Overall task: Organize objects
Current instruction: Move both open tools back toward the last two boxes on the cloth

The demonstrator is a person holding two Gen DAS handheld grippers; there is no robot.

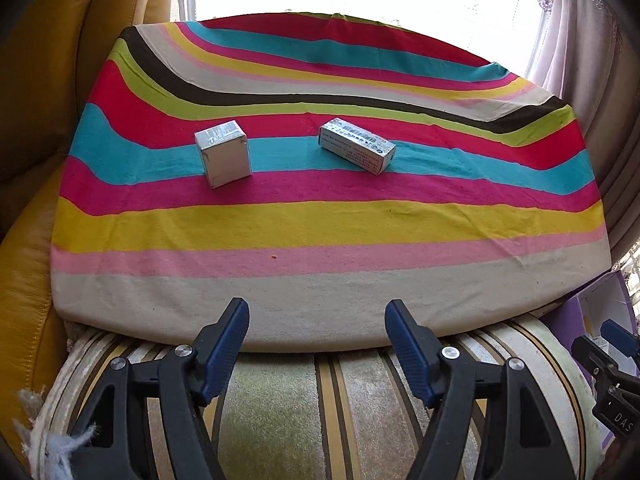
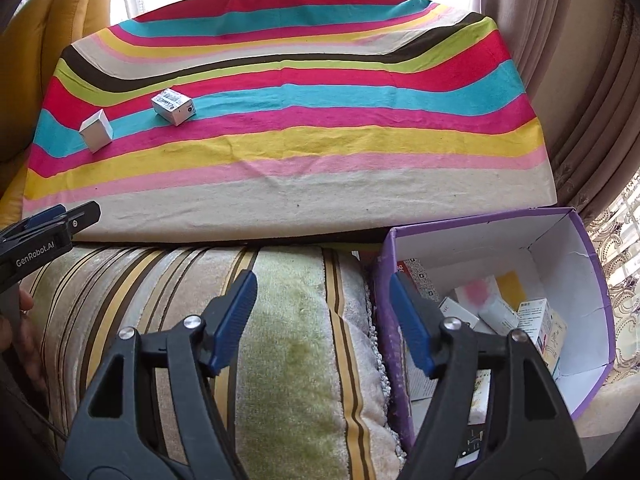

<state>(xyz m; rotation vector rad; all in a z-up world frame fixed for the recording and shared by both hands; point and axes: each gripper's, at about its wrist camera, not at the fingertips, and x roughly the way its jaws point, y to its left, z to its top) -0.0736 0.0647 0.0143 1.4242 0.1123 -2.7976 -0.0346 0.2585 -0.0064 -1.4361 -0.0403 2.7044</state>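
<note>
With both the left gripper [image 1: 318, 322] and right gripper [image 2: 324, 294] gaping empty over the striped cushion [image 2: 288, 340], the small box [image 1: 223, 154] and long box [image 1: 357, 146] lie well apart on the striped cloth [image 1: 320, 220] (far from the purple box [image 2: 592, 280]), so a skewed pinch may slide one off.

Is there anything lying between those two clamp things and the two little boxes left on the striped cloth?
Nothing visible. Both the left gripper and the right gripper are open and empty, and only bare striped cloth lies between them and the square box and the long box. The purple box sits off to the right.
</note>
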